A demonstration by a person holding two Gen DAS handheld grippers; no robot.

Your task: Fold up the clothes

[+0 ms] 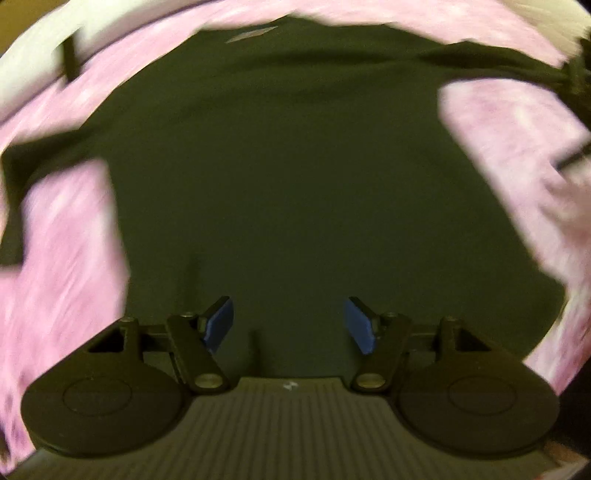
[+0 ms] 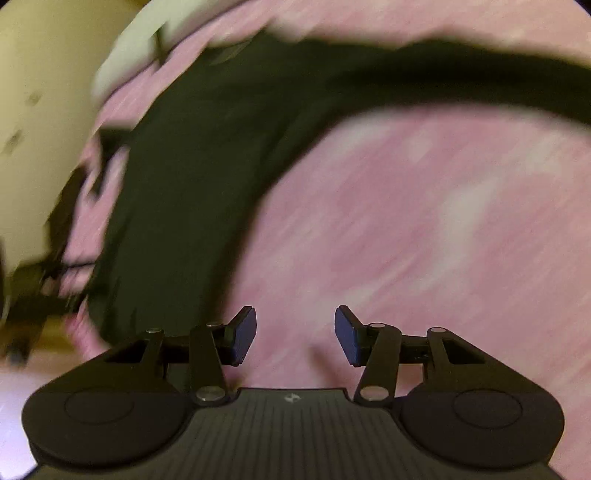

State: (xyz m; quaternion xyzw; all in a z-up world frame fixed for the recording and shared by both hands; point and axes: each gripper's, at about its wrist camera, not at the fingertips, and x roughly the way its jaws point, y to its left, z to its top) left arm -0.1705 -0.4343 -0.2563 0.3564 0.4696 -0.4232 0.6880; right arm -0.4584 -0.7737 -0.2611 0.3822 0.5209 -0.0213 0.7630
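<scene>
A dark olive-green garment (image 1: 288, 166) lies spread flat on a pink patterned cover (image 1: 70, 236), sleeves out to both sides and a pale neck label (image 1: 251, 35) at its far end. My left gripper (image 1: 288, 325) hangs over the garment's near part, blue pads apart with nothing between them. In the right wrist view the same garment (image 2: 192, 177) runs along the left and top, one sleeve stretching right. My right gripper (image 2: 295, 334) is over bare pink cover (image 2: 424, 229) beside the garment, blue pads apart and empty. Both views are motion-blurred.
A white pillow or sheet (image 2: 125, 62) sits at the far end of the pink cover. A pale yellow wall (image 2: 40, 110) is at the left. A dark object (image 2: 26, 295) shows at the left edge, too blurred to tell.
</scene>
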